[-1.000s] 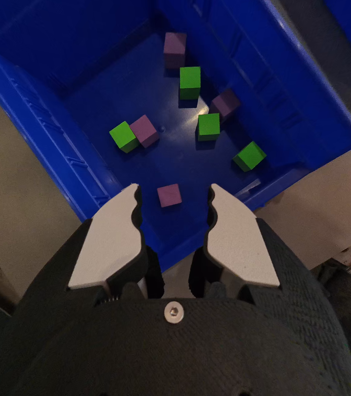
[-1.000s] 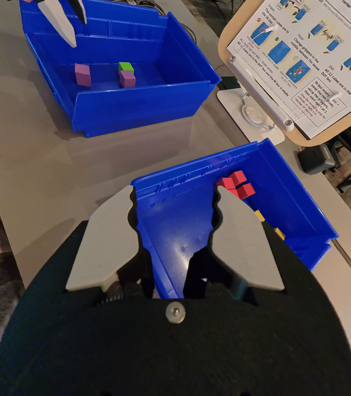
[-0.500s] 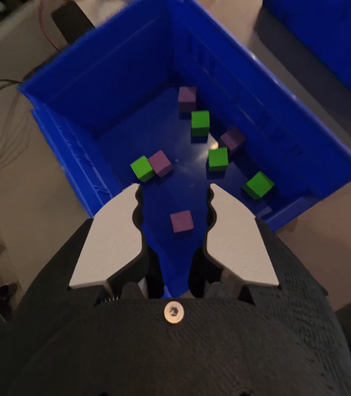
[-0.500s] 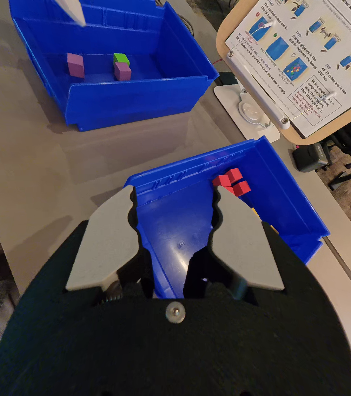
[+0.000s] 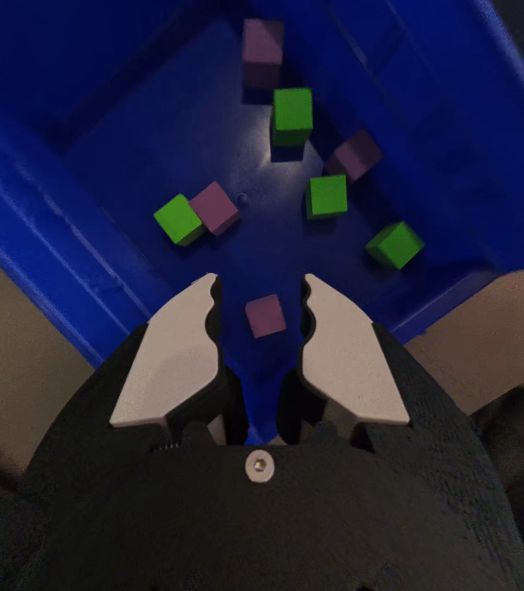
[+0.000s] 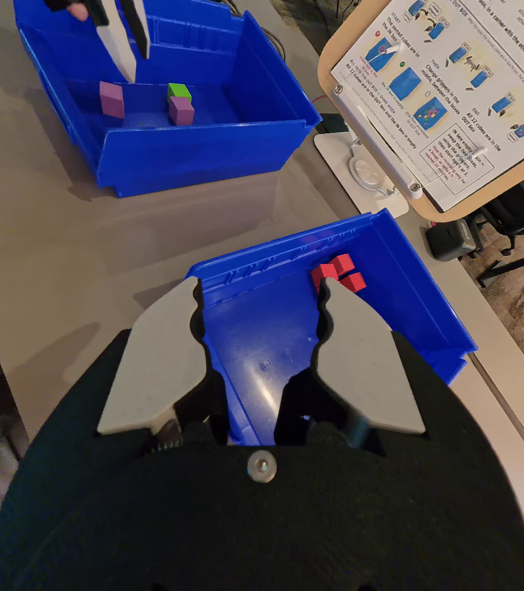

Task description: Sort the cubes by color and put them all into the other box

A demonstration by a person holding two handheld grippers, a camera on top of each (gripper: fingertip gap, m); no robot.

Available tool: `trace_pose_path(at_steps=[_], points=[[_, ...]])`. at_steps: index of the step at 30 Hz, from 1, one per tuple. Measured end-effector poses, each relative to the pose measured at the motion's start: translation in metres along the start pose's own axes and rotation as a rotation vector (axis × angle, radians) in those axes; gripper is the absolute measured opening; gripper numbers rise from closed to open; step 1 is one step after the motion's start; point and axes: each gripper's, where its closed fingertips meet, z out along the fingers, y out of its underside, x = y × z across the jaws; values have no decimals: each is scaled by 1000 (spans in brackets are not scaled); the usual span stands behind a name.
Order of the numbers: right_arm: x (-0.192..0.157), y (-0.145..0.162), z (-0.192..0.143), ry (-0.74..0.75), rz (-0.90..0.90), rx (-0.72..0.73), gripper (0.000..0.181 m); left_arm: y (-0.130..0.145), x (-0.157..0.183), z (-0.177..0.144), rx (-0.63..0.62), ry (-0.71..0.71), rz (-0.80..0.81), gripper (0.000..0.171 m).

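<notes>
The left gripper point(image 5: 260, 287) is spread, holding nothing, with a purple cube point(image 5: 265, 316) between its fingers, not touching. If it closes off-centre, the cube may slip away — my judgement. The right gripper point(image 6: 259, 287) is also spread and empty, over a second bin point(image 6: 414, 287); only this view shows red cubes point(image 6: 339, 271) just ahead.

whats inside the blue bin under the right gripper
Red cubes sit in the far corner of the blue bin; its floor is otherwise bare where visible. The right gripper hides the near part.
</notes>
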Motion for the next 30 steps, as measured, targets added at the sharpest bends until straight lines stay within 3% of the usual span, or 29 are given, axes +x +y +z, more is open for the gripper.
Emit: trace_pose_path(at_steps=[3,5,9,15,21,24,25,27,30], points=[[2,-2,-6,8,2,19,69,-8,-17,2,-108,-188,449,55],[4,-3,-10,14,5,27,69,-13,-23,7,-174,-240,703,56],[8,-5,-17,31,11,41,69,-19,-27,21,-262,-181,895,58],[10,-6,-22,45,10,42,69,-20,-33,47,-362,-40,877,59],[15,-1,-21,51,24,34,69,-13,-40,68,-455,-8,878,58],[15,2,-17,48,28,22,69,-15,-36,68,-452,36,838,30],[14,3,-16,47,28,19,68,-14,-35,68,-455,46,820,30],[13,2,-15,42,25,22,68,-17,-29,64,-407,74,764,30],[8,-3,-12,29,10,45,68,-33,1,43,-197,233,585,30]])
